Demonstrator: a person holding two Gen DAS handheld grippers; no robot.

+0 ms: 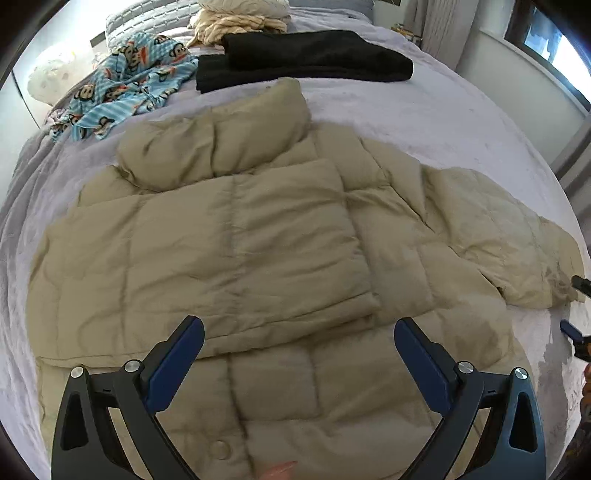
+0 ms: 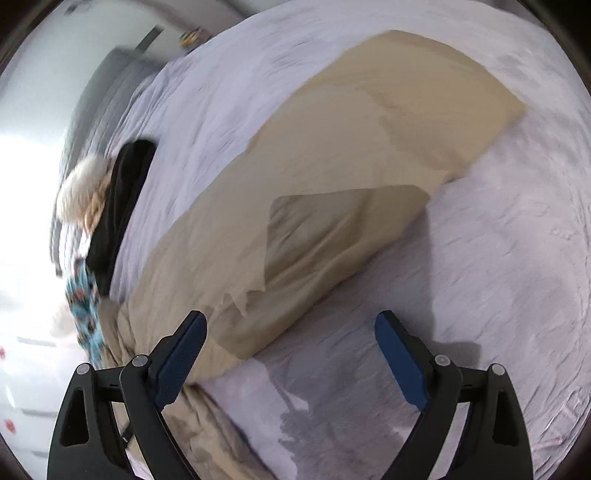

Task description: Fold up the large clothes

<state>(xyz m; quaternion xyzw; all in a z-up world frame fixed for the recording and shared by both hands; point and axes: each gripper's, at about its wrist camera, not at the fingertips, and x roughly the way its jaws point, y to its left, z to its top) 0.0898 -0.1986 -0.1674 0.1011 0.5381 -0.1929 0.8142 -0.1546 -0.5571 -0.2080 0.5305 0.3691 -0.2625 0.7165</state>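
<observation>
A tan puffer jacket (image 1: 236, 236) lies flat on the grey bed, collar toward the far side. Its left sleeve is folded over the body; its right sleeve (image 1: 509, 236) stretches out to the right. My left gripper (image 1: 299, 328) is open and empty, just above the jacket's lower body. My right gripper (image 2: 291, 325) is open and empty, hovering above the bed beside the outstretched sleeve (image 2: 332, 221); that view is blurred. The right gripper's fingertips (image 1: 570, 328) show at the right edge of the left wrist view, near the sleeve cuff.
Folded black clothes (image 1: 303, 59) lie beyond the collar. A blue monkey-print garment (image 1: 125, 85) lies at the far left, cream knitwear (image 1: 240, 22) behind. The grey bedspread (image 1: 424, 103) surrounds the jacket. A window and wall (image 1: 546, 44) are at the right.
</observation>
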